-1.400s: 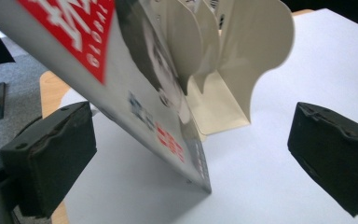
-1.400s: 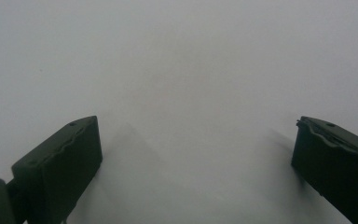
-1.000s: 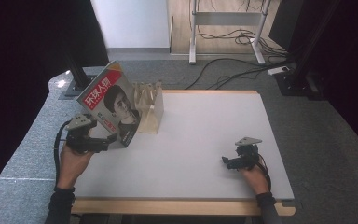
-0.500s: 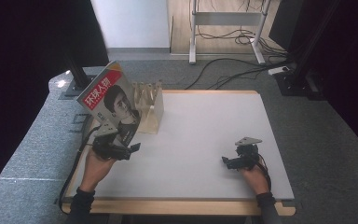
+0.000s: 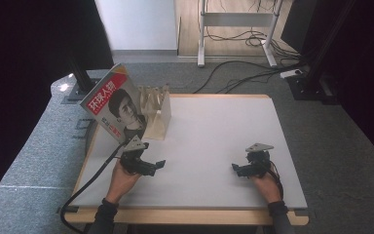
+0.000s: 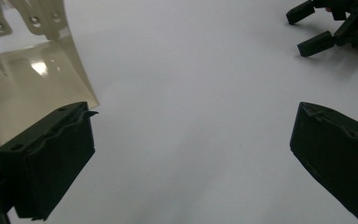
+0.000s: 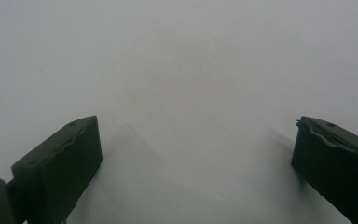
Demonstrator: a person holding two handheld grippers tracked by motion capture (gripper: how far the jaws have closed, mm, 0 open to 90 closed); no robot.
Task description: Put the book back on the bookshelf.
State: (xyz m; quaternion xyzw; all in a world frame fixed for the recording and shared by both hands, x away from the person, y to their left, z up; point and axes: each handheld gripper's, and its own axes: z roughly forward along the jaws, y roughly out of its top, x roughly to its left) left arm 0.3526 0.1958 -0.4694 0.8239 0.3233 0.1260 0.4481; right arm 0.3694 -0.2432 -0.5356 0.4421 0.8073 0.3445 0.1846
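A magazine point(image 5: 117, 109) stands tilted in the clear plastic rack point(image 5: 157, 113) at the far left of the table point(image 5: 214, 141), its cover facing the person and its upper corner leaning out to the left of the rack, past the table's edge. From the high view it looks to rest on its lower edge in the rack with the weight hanging sideways.

The left gripper point(image 5: 151, 165) sits on the table just in front of the rack, on the person's side, jaws wide apart and holding nothing; its own camera shows the rack's tinted wall point(image 6: 37, 88) just beside one jaw and bare table between them. The right gripper point(image 5: 239, 169) rests well to the right of the rack, near the front of the table, also spread open and empty.

The main risk, as I judge it, is the magazine itself. It leans far over, so it could slide out or tip off the left side of the rack, or pull the light rack with it. A bump from the left gripper, which is near the rack's base, could cause just that. The trailing cable point(image 5: 85, 187) runs off the table's left edge below the magazine and could snag if that hand swings up.
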